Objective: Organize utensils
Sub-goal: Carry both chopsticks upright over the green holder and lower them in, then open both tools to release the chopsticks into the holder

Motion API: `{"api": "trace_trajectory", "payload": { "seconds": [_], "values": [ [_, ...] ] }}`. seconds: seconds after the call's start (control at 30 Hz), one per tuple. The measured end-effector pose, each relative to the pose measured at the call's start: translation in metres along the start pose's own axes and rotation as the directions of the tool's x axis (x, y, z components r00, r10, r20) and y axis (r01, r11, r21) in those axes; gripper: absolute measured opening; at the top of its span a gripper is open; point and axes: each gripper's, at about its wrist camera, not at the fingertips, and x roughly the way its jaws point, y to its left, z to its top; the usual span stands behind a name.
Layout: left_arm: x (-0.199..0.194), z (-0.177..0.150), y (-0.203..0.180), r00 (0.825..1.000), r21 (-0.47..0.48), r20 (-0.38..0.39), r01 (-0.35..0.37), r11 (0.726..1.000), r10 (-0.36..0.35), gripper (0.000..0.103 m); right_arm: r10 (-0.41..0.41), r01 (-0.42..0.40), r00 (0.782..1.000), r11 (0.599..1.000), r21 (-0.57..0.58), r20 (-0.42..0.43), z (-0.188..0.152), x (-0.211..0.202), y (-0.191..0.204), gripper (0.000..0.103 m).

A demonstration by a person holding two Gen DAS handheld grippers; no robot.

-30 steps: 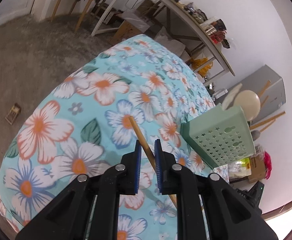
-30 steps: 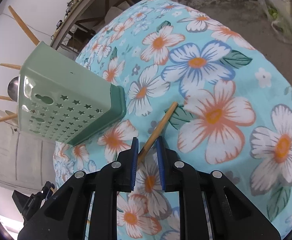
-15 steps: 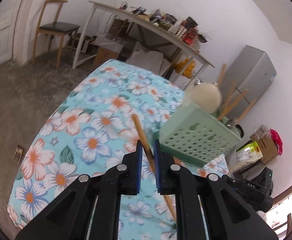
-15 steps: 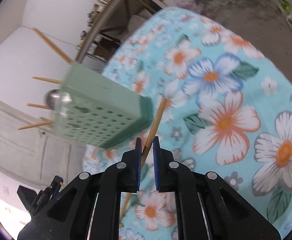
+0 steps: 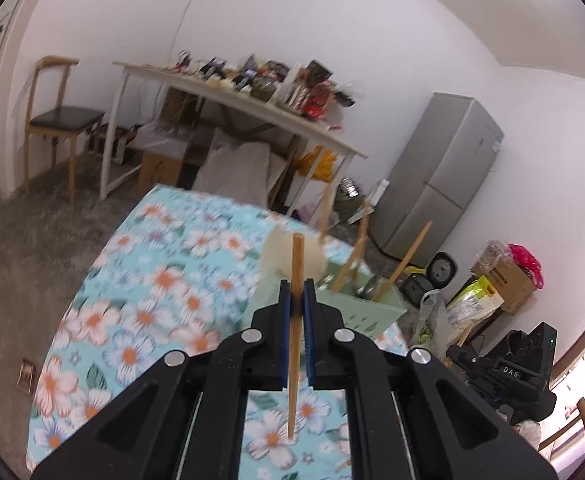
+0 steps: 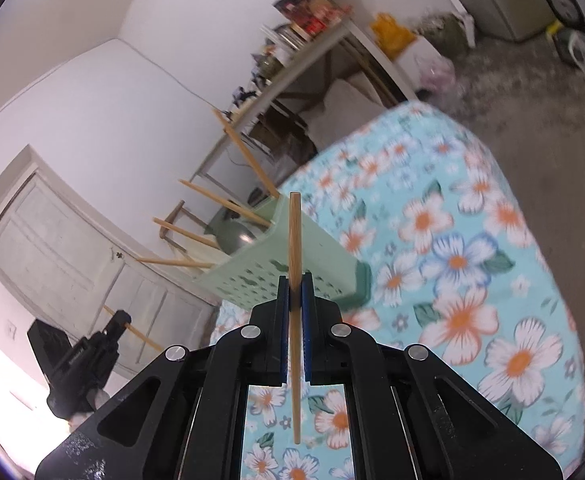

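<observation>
Wooden chopsticks, one pinched upright in the left gripper [image 5: 297, 296] and one in the right gripper [image 6: 294, 292], stand above the floral tablecloth [image 6: 472, 280], with the green utensil basket [image 6: 292, 272] just beyond both grippers at frame centre.

Both chopsticks, the left gripper's [image 5: 295, 300] and the right gripper's [image 6: 294, 288], have left the tablecloth [image 5: 152, 288].

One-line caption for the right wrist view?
Right claw shut on a wooden chopstick, raised above the flowered tablecloth before the green utensil basket.
</observation>
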Motion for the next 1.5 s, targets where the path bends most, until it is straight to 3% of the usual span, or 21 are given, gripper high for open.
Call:
{"api": "trace_trajectory", "payload": {
  "seconds": [0.17,0.33,0.57,0.67,0.8,0.93,1.07,1.3,1.5],
  "values": [
    [-0.008,0.024,-0.029,0.996,0.079,0.06,0.057,0.995,-0.062,0.005,-0.003,0.005,0.999,0.998,-0.06,0.047,0.008,-0.016,0.012,0.004],
    [-0.018,0.052,-0.059,0.98,0.154,0.151,0.104,0.983,-0.128,0.005,-0.001,0.005,0.998,0.998,-0.065,0.059,0.012,-0.023,0.014,0.004],
    [-0.01,0.08,-0.084,0.961,0.229,0.24,0.08,0.97,-0.136,0.005,0.001,0.002,0.998,0.998,-0.058,0.056,0.013,-0.024,0.013,0.004],
    [0.006,0.085,-0.089,0.957,0.268,0.269,0.03,0.963,-0.104,0.005,0.0,0.003,0.999,0.998,-0.056,0.054,0.013,-0.024,0.013,0.004],
    [0.035,0.086,-0.088,0.961,0.294,0.27,-0.029,0.955,-0.053,0.005,-0.005,0.008,0.999,0.998,-0.056,0.054,0.012,-0.023,0.013,0.004],
    [0.057,0.081,-0.08,0.966,0.281,0.257,-0.037,0.959,-0.038,0.005,-0.017,0.02,0.998,0.998,-0.057,0.055,0.013,-0.024,0.012,0.004],
    [0.075,0.075,-0.075,0.971,0.27,0.236,-0.031,0.962,-0.035,0.005,-0.029,0.032,0.998,0.998,-0.055,0.055,0.013,-0.024,0.01,0.004],
    [0.09,0.07,-0.061,0.98,0.208,0.183,0.039,0.977,-0.079,0.006,-0.033,0.036,0.998,0.998,-0.057,0.053,0.013,-0.023,0.01,0.004],
    [0.085,0.069,-0.054,0.979,0.174,0.182,0.054,0.983,-0.086,0.027,-0.037,0.041,0.998,0.997,-0.066,0.056,0.012,-0.024,0.012,0.004]
  ]
}}
